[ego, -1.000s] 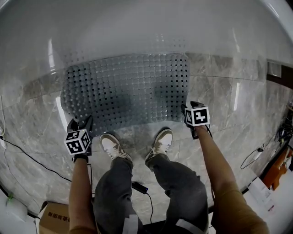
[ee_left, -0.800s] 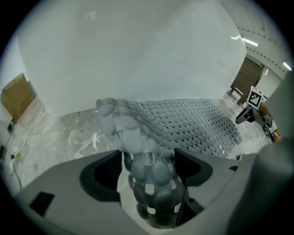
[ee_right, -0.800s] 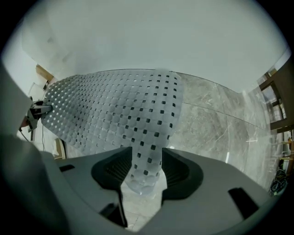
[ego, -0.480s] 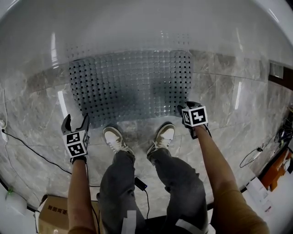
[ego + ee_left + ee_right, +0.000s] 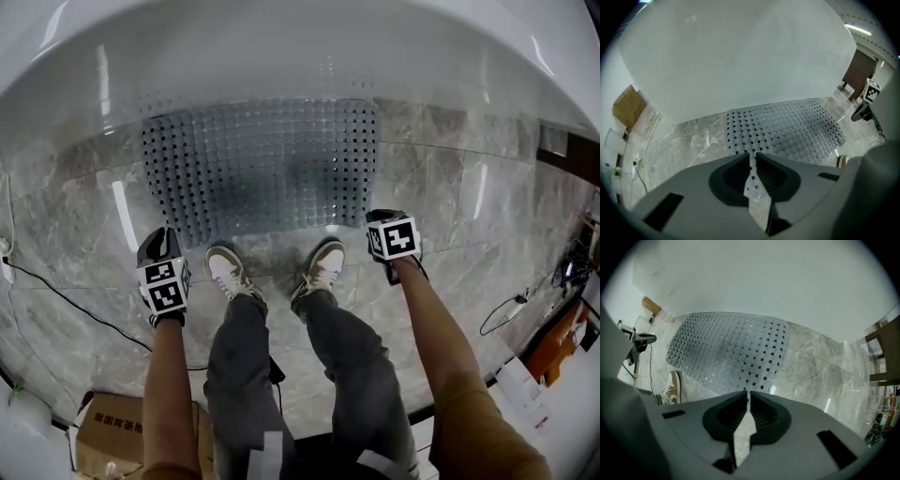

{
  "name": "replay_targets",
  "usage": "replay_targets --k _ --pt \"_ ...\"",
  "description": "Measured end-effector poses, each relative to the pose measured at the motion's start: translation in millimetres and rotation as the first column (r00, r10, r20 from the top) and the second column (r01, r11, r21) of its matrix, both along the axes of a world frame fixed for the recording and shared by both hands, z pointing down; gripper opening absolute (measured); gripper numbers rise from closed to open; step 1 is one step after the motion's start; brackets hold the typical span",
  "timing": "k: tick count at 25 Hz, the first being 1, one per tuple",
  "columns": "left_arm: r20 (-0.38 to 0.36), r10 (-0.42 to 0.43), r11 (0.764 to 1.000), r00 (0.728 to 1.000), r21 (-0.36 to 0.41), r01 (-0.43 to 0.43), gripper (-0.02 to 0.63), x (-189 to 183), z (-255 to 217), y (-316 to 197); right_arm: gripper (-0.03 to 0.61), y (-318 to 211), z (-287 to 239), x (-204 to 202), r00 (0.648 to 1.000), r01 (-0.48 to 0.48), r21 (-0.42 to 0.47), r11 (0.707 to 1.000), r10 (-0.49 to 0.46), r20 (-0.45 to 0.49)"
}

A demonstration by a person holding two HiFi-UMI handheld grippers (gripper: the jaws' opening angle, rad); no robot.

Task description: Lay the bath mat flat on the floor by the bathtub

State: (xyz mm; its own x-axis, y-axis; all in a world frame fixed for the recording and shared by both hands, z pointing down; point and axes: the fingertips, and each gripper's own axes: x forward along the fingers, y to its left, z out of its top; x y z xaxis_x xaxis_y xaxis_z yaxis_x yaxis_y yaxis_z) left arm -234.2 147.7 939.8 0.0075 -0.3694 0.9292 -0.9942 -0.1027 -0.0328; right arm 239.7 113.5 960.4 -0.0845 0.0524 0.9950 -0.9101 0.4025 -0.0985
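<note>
Now, the translucent grey mat, a grid of square holes, lies flat on the glossy marble floor against the smooth white tub. Left gripper and right gripper: fingers just clenched together, nothing between them.

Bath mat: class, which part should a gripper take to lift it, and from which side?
Take a near corner of the bath mat, coming down from above on the person's side. It lies flat and thin on the floor with its far edge along the bathtub, so the near corners look easiest to pinch.
</note>
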Motion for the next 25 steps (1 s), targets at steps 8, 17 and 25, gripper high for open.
replay_targets --k 8,17,25 --pt "-0.047 0.007 0.999 0.999 -0.042 -0.009 0.003 27.1 -33.2 -1.4 0.005 2.8 -45.6 -8.3 0.993 0.115 0.003 0.993 -0.115 0.001" --pt "-0.085 0.000 0.999 0.996 -0.045 -0.004 0.003 35.9 -87.9 -14.3 0.005 -4.1 -99.6 -24.6 0.993 0.114 0.005 0.993 -0.114 0.019" --pt "-0.121 -0.037 0.999 0.992 -0.026 0.034 0.003 46.1 -141.9 -27.4 0.004 -27.2 -157.5 -33.7 0.995 0.084 0.077 0.994 -0.087 0.046"
